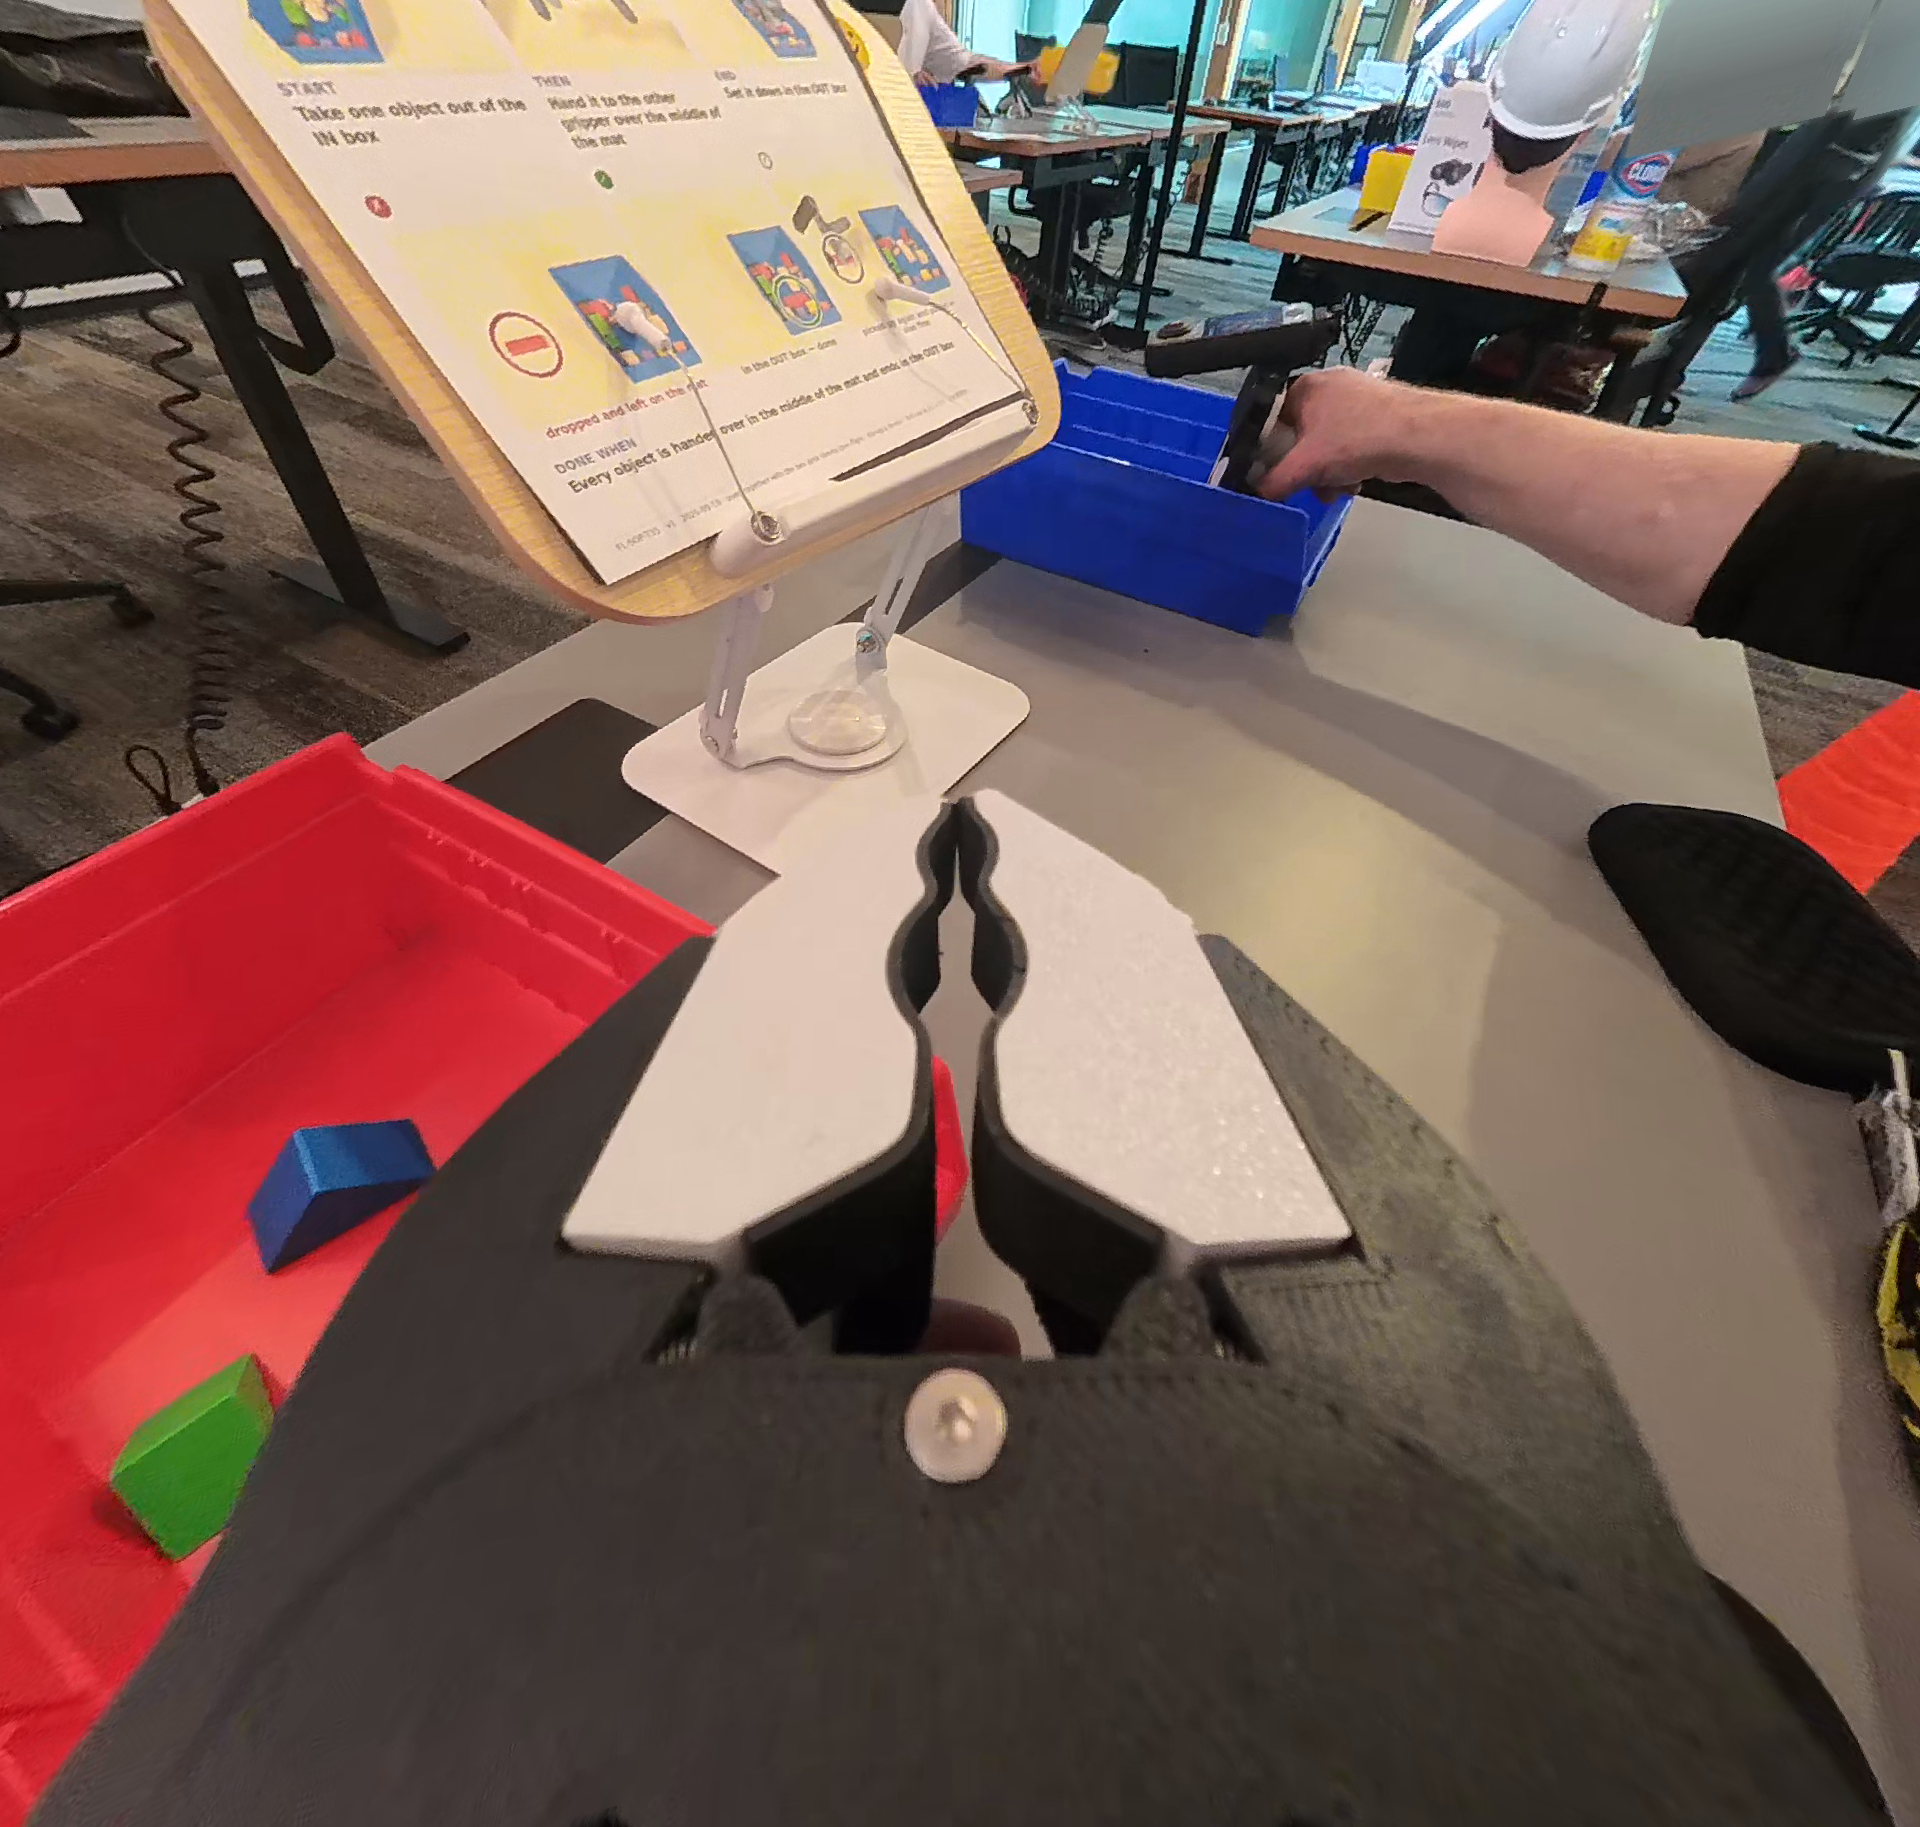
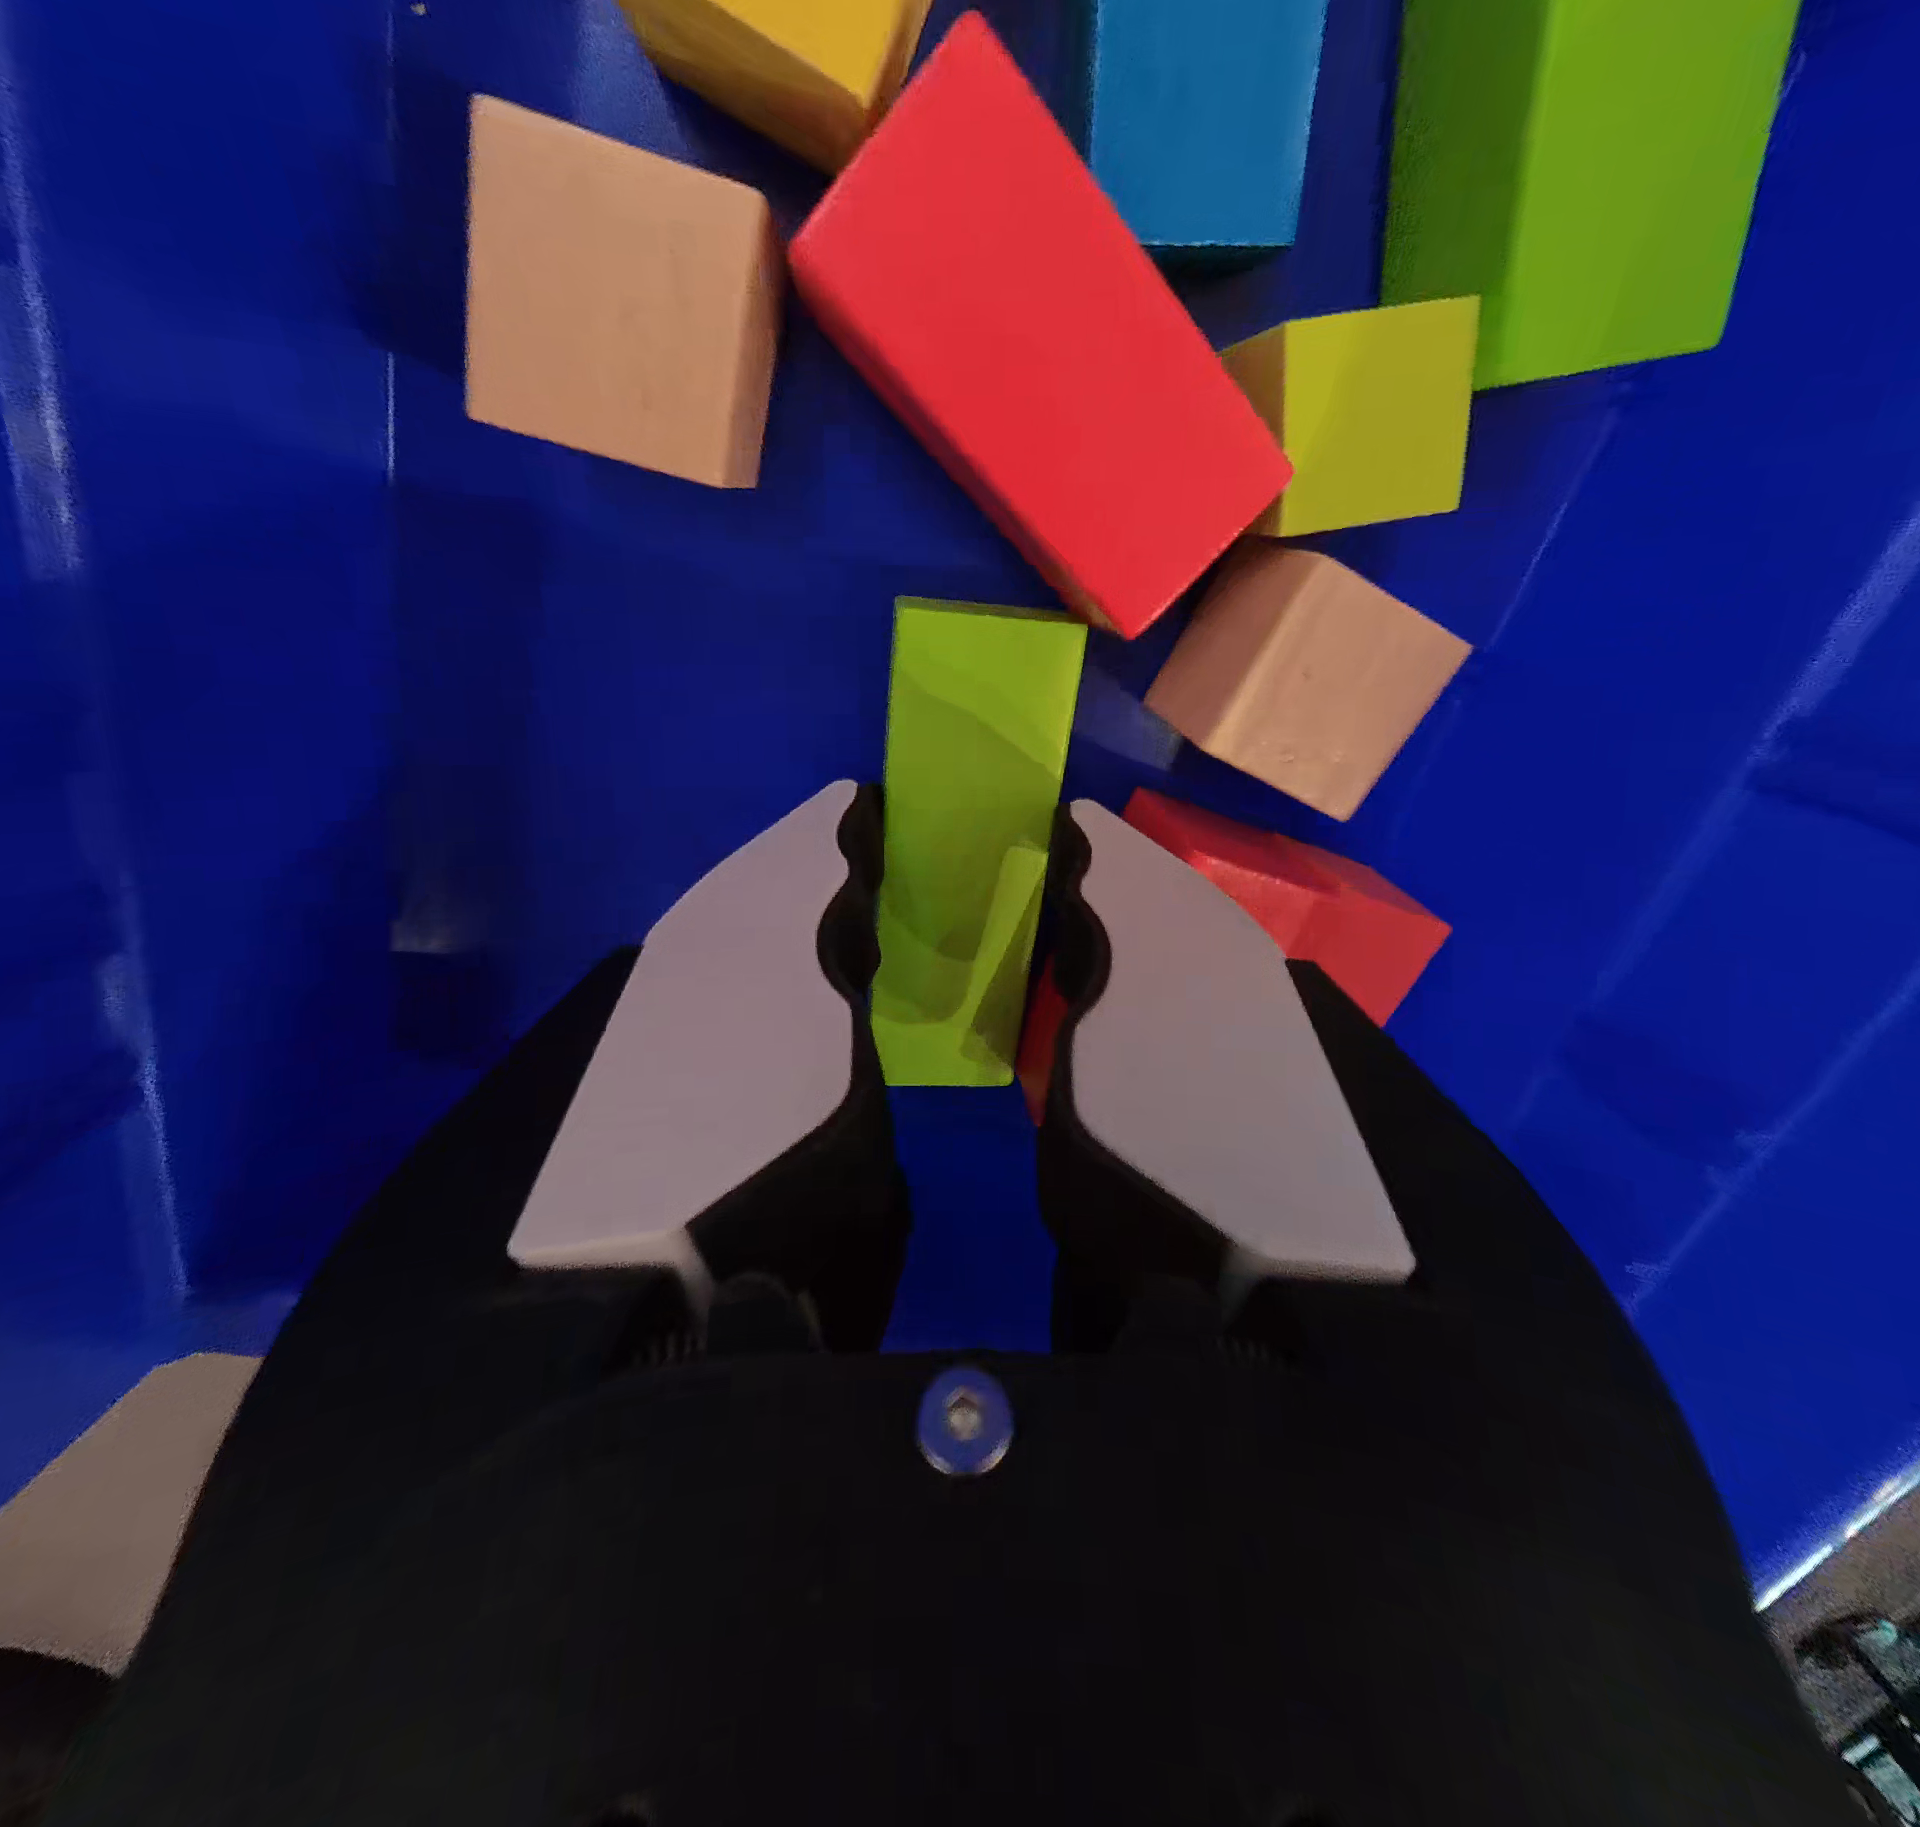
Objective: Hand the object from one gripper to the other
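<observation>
Red bin (image 1: 312,946) at left held a blue block (image 1: 332,1190) and a green one (image 1: 192,1455). Left gripper (image 1: 958,821) hung over the table (image 1: 1351,894), tips together, nothing between them. At right, in the blue bin (image 2: 260,634), right gripper (image 2: 964,821) was clamped on a green plank (image 2: 977,738), among loose blocks.

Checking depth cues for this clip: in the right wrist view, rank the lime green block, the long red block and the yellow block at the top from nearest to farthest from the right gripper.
1. Lime green block, clamped between the right gripper fingertips.
2. Long red block, just beyond, lying diagonally.
3. Yellow block, at the top, left of centre.
</observation>
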`<state>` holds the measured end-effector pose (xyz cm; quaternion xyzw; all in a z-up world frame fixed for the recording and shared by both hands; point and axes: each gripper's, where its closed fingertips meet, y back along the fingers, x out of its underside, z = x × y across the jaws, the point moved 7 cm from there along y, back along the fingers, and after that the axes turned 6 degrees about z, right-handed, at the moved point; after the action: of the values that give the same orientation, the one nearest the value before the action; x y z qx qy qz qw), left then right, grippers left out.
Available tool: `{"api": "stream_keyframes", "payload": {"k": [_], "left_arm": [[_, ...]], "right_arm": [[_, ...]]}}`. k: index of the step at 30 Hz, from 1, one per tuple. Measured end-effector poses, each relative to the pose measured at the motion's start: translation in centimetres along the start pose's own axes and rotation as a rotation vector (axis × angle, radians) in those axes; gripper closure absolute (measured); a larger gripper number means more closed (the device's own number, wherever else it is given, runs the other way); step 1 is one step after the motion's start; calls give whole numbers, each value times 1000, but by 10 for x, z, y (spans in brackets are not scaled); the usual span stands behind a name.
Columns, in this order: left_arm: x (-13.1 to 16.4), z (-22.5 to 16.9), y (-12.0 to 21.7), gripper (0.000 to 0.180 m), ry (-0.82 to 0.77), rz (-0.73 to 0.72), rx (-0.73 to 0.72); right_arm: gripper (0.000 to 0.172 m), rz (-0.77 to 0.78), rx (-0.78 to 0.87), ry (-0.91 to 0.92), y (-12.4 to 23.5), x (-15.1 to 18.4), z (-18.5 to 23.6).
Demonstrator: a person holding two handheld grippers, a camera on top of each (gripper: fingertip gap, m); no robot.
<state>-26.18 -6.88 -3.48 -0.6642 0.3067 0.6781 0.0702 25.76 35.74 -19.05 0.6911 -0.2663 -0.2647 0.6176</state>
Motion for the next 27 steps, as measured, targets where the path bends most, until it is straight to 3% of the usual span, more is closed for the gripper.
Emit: {"api": "stream_keyframes", "payload": {"k": [4,7,10,16,22,27], "left_arm": [[5,8,2,180,6,57,-57],[10,19,5,166,35,121,-99],[17,36,13,159,46,221,-205],[36,78,22,143,22,505,-361],[76,131,-9,135,41,862,-415],[83,156,-58,126,16,937,-412]], "right_arm": [[142,-1,-3,6,0,0,0],[136,-9,-17,7,1,-1,1],[123,-27,6,19,7,-1,3],[120,-96,32,50,33,3,10],[124,-191,70,93,60,10,27],[127,-243,87,147,72,13,49]]}}
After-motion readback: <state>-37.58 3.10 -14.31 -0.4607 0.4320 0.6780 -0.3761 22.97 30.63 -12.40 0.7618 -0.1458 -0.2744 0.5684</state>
